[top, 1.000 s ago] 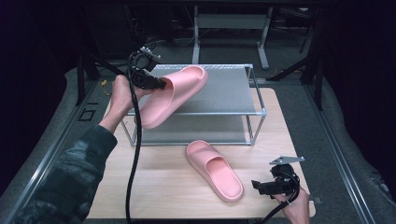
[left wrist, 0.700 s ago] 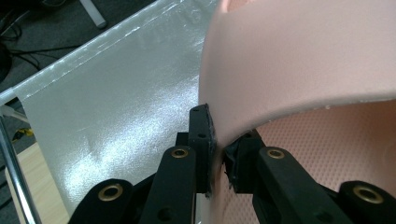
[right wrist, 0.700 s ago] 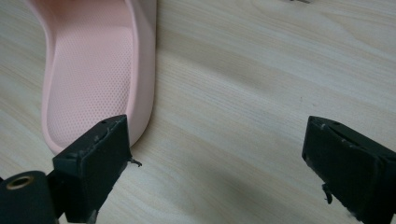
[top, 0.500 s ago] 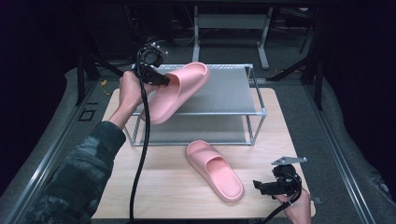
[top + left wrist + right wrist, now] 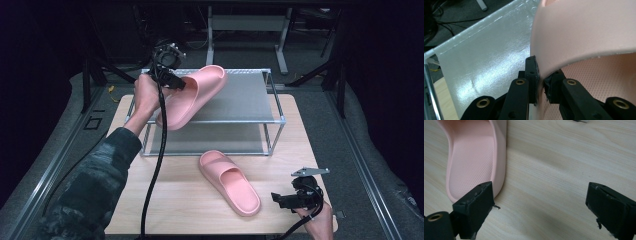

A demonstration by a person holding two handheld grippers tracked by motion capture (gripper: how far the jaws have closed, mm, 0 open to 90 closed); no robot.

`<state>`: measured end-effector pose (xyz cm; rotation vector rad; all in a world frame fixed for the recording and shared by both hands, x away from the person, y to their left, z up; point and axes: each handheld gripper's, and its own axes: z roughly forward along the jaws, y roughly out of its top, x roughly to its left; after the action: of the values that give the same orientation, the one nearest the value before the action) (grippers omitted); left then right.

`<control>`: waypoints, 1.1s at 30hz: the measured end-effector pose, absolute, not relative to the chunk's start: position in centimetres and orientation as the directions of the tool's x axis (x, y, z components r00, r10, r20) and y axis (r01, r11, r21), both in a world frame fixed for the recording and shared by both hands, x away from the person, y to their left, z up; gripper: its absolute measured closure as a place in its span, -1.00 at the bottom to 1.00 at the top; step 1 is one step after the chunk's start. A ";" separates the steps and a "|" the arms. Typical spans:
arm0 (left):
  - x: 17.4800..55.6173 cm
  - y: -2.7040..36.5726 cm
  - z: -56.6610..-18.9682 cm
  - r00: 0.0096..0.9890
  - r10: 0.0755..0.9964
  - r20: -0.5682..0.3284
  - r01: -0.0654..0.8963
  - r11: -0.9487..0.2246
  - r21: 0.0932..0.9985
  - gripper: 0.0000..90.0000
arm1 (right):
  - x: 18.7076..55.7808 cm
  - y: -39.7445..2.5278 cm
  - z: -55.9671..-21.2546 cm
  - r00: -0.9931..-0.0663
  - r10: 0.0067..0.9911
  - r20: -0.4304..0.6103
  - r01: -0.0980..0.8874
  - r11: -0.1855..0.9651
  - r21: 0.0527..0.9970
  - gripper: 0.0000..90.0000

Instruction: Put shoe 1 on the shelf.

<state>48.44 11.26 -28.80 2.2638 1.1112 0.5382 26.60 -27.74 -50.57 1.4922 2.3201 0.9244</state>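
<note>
High view takes in the pale wooden desk [image 5: 190,210], its near edge cut off by the frame and its surroundings lost in dark. On its far half stands a 2-tier shoe rack [image 5: 272,120] of metal tubes with grey mesh shelves; the lower shelf is partly hidden behind the upper one and the raised slipper.

A pink slide slipper [image 5: 192,95] is held tilted over the left end of the upper shelf, toe toward the far side, heel hanging past the rack's front rail. Whether the toe touches the mesh is hard to tell. The second pink slipper [image 5: 230,182] lies flat on the desk just in front of the rack, sole down.

The person's left arm, in a camouflage sleeve [image 5: 90,195], reaches up from the bottom left, and a black cable [image 5: 152,175] trails down from the gripper across the rack and desk.

The left gripper [image 5: 172,80] grips the raised slipper at its strap. Left gripper view shows the 2 fingers [image 5: 531,75] clenched on the strap's edge, with the dotted footbed to the right and the shiny mesh behind.

The right gripper [image 5: 287,200] rests low near the desk's right front corner, just beside the flat slipper's heel end. Right gripper view shows its fingers [image 5: 477,206] spread wide and released, bare wood between them, the slipper's heel end just beyond the left finger.
</note>
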 end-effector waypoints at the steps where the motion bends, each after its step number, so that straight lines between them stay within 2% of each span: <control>1: 48.5 11.2 -28.8 0.578 0.809 0.108 0.586 -0.504 0.634 0.83 | 26.6 -27.7 -50.6 -0.454 0.880 0.137 0.735 0.282 0.617 -0.83; 8: 48.9 10.9 -29.1 0.565 0.819 0.106 0.598 -0.494 0.632 0.82 | 26.7 -27.7 -50.6 -0.454 0.880 0.139 0.735 0.283 0.616 -0.83; 13: 49.5 11.0 -29.0 0.510 0.857 0.075 0.635 -0.433 0.639 0.83 | 26.7 -27.8 -50.6 -0.456 0.877 0.149 0.741 0.282 0.610 -0.83; 33: 51.5 10.1 -30.2 0.372 0.924 0.082 0.733 -0.347 0.584 0.84 | 26.7 -27.8 -50.5 -0.454 0.879 0.145 0.743 0.284 0.606 -0.83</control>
<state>51.49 10.08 -30.15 2.1830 1.4321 0.5626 26.68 -27.83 -50.53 1.5023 2.3347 0.9162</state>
